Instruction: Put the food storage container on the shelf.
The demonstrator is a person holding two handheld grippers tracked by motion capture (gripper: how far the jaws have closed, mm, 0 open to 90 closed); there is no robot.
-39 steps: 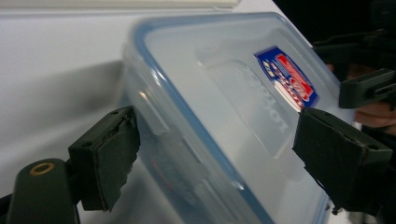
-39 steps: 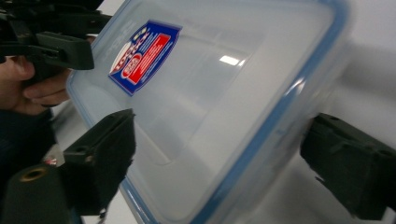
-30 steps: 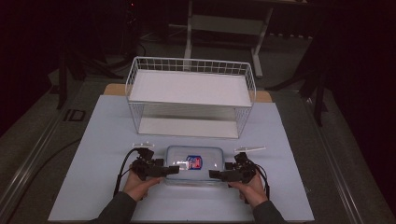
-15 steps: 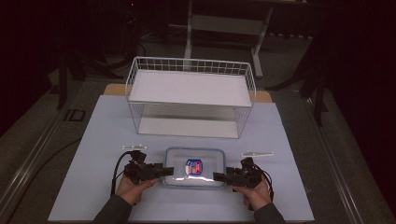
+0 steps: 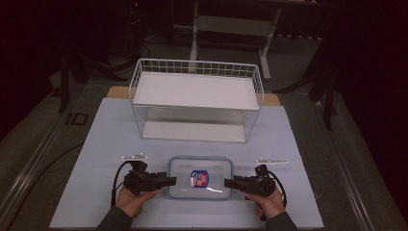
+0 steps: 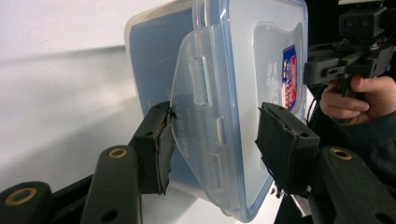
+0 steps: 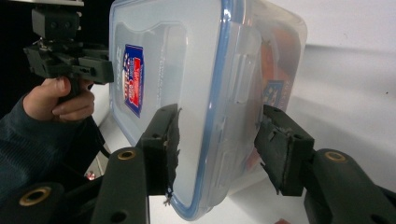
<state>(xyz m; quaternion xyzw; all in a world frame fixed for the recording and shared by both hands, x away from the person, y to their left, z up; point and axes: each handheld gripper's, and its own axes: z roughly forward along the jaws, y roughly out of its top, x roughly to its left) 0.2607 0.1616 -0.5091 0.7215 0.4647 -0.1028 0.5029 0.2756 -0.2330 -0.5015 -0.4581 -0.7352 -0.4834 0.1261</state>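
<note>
A clear plastic container with a blue-rimmed lid and a red and blue label lies flat near the table's front edge. My left gripper points at its left end. In the left gripper view the left gripper is open, its jaws either side of the container's side latch flap, with one pad touching the flap. At the container's right end is my right gripper. The right gripper view shows it open too, astride the latch on that end of the container.
A white wire basket with a white shelf stands behind the container, at the middle of the pale blue mat. Dark floor and a metal stand lie beyond the table. A hand holds each gripper at the front edge.
Both hands and the container have shifted a little toward the front edge. The grippers have drawn slightly outward, so only their jaw tips sit at the container's ends.
</note>
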